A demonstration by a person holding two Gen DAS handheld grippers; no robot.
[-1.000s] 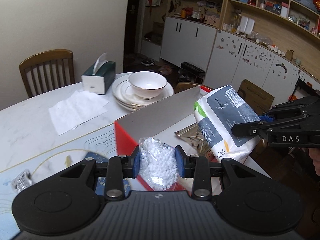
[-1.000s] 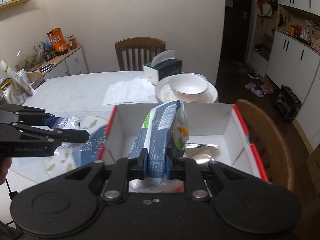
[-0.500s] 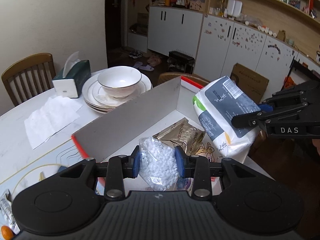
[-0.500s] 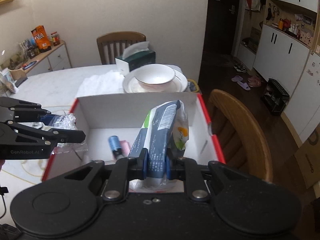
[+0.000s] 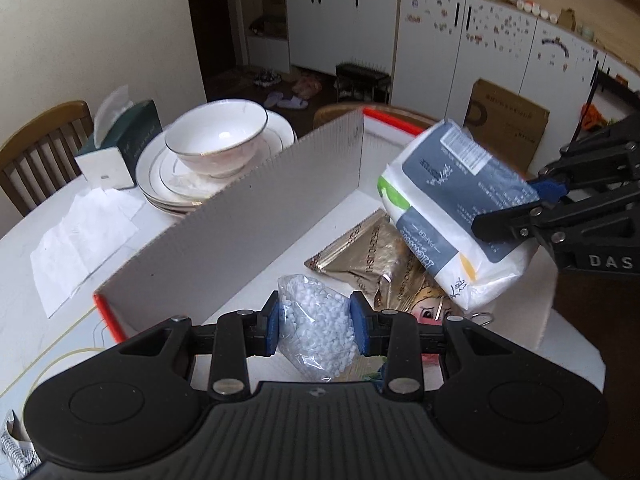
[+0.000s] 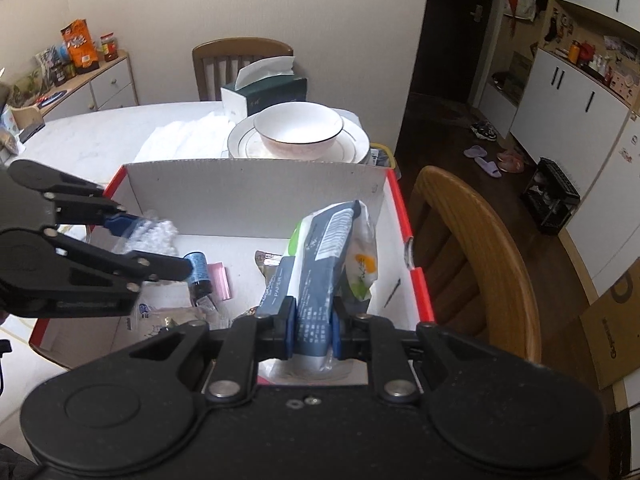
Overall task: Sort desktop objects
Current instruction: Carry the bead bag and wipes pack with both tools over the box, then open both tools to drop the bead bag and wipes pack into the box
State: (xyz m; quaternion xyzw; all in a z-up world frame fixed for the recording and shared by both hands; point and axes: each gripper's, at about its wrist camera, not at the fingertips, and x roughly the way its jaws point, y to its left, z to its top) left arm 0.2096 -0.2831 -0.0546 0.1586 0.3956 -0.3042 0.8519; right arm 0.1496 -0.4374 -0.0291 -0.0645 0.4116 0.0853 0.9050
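Observation:
My left gripper [image 5: 316, 326] is shut on a clear bag of white beads [image 5: 320, 332] and holds it over the near part of the red-edged white cardboard box [image 5: 256, 216]. My right gripper [image 6: 314, 326] is shut on a white and grey tissue pack [image 6: 324, 264], held above the box's right side [image 6: 404, 216]. The pack also shows in the left wrist view [image 5: 456, 208], the bead bag in the right wrist view [image 6: 156, 232]. Inside the box lie a gold foil packet [image 5: 368, 252], a small blue bottle [image 6: 199, 270] and a pink item [image 6: 222, 280].
A bowl on stacked plates [image 6: 298, 134] and a green tissue box [image 6: 266, 92] stand behind the box, with a white paper sheet [image 5: 84, 236] beside them. A wooden chair [image 6: 476, 248] stands at the box's right. A crumpled foil wrapper [image 5: 12, 446] lies at the near left.
Both grippers have moved further over the box with their loads still held. The bead bag has passed from beyond the box's left wall to above its floor.

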